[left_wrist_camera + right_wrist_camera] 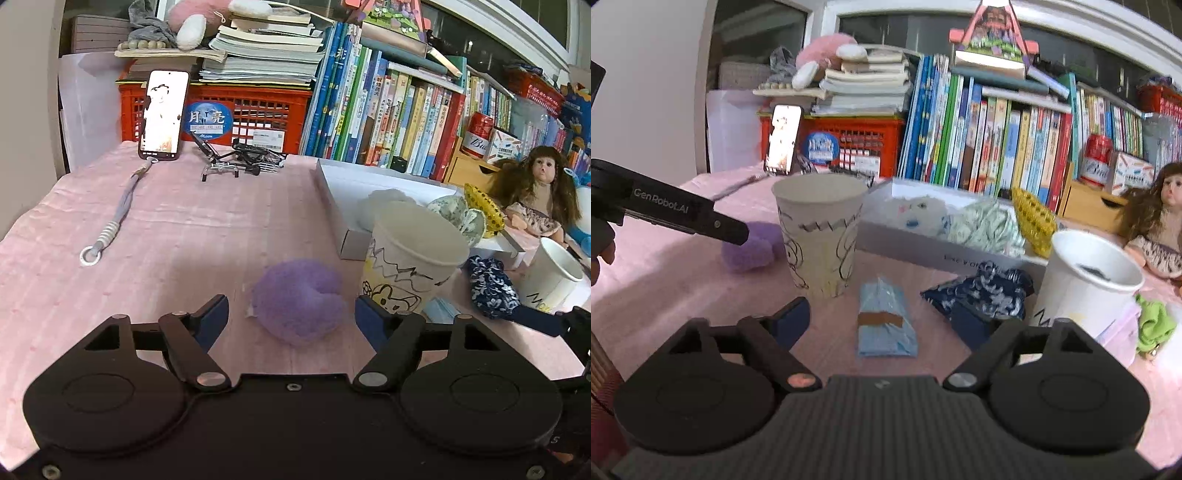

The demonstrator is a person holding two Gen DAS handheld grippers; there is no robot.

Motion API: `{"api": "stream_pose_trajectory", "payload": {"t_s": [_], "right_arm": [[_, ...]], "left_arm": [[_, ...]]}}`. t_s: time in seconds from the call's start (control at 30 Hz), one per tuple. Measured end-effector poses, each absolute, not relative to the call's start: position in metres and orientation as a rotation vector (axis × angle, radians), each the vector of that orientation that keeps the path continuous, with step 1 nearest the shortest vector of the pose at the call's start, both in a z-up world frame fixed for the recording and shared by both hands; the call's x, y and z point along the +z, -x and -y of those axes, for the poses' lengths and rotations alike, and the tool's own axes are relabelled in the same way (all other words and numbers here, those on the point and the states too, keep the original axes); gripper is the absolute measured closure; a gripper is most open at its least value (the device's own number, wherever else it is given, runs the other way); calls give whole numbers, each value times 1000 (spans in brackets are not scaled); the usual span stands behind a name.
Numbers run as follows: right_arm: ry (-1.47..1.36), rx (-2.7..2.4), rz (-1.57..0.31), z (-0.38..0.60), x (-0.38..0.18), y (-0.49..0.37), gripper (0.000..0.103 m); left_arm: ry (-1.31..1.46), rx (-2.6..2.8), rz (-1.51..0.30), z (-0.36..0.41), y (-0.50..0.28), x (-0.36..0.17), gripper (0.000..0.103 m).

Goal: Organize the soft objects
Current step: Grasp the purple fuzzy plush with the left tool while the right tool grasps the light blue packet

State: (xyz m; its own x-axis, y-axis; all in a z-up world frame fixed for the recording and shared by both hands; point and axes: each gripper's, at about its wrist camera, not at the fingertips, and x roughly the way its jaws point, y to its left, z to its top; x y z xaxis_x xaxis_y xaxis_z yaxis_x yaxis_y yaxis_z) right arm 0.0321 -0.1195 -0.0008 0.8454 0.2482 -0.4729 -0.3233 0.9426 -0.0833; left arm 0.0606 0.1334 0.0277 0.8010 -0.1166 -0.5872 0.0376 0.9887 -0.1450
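A fuzzy purple soft toy [299, 301] lies on the pink cloth [147, 258] between the fingers of my left gripper [291, 310]. That gripper is open and its pads stand clear of the toy. In the right wrist view a pale blue packet [886, 321] with a brown strip lies between the fingers of my right gripper [882, 314], which is open too. A dark blue patterned scrunchie [982, 291] lies against its right finger [971, 325]. The purple toy [750, 251] also shows there, behind a finger of the left gripper [713, 223].
A drawn-on paper cup [820, 236] stands between the two grippers and a white cup [1086, 280] at the right. Behind them a white box [923, 251] holds several soft things. A green cloth [1154, 325], a doll [1160, 221], a phone [164, 114] and books [388, 110] lie around.
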Motion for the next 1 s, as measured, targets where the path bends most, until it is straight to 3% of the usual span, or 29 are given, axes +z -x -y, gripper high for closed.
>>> {"api": "stream_pose_trajectory", "payload": {"t_s": [0.57,0.73,1.0], "right_arm": [[152,288,-537,115,-16,-51,25],[150,294,-557,115,-18,-55,37],[159,310,-556,114,-19,-54,51]], "left_arm": [[157,-78,-662,-130,-84,-3,31],[170,-97,-668,-129,-86,-6,46],[157,-96,-663,-128,-85,-6,49]]}}
